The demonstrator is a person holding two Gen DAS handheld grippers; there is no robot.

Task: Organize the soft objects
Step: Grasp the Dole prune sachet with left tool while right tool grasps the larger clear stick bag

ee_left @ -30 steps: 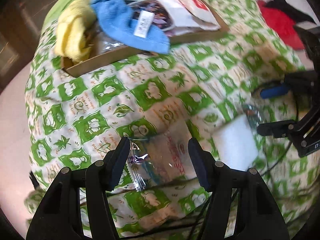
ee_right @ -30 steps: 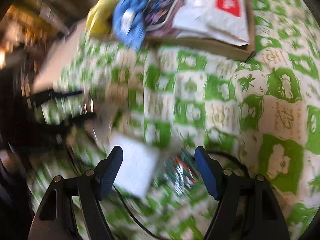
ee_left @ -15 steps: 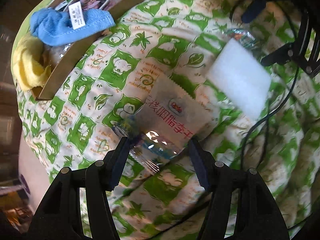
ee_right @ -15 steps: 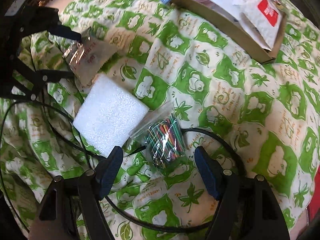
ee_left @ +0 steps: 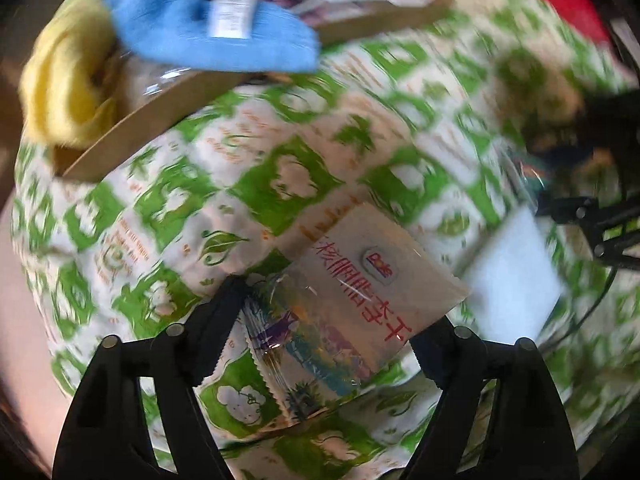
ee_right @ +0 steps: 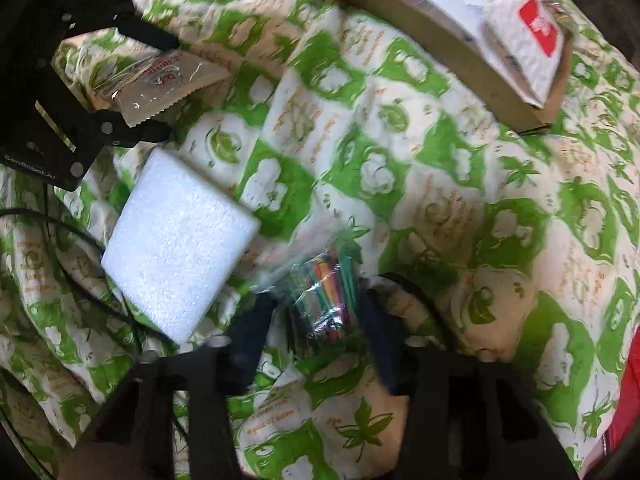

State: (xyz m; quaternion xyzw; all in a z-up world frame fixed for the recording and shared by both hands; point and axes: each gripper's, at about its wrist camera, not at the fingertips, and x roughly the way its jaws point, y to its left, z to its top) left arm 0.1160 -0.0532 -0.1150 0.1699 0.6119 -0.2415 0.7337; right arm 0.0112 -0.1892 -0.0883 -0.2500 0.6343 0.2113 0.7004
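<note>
Left gripper: your jaws have just been opening and stand spread wide, one on either side of the snack packet; neither pad presses on it.
Snack packet: it lies flat on the green-and-white quilt between your left fingers, its clear end toward you; the red print is legible, the picture at the clear end is not.
Yellow cloth: far ahead and to the left of your left gripper, spilling over the corner of the cardboard tray; blurred.
Blue cloth: draped over the tray's near wall, ahead of your left gripper; its white label is unreadable.
Foam pad: just to the left of your right gripper, flat on the quilt, with a black cable running partly under it.
Right gripper: your jaws have just been closing around the clear bag of coloured sticks; the fingers are blurred, so you cannot tell whether the pads press on it yet.
Bag of coloured sticks: between your right fingers, on the quilt; its near end is hidden in shadow.
Red cloth: far right of your right gripper, cut off by the frame edge.
</note>
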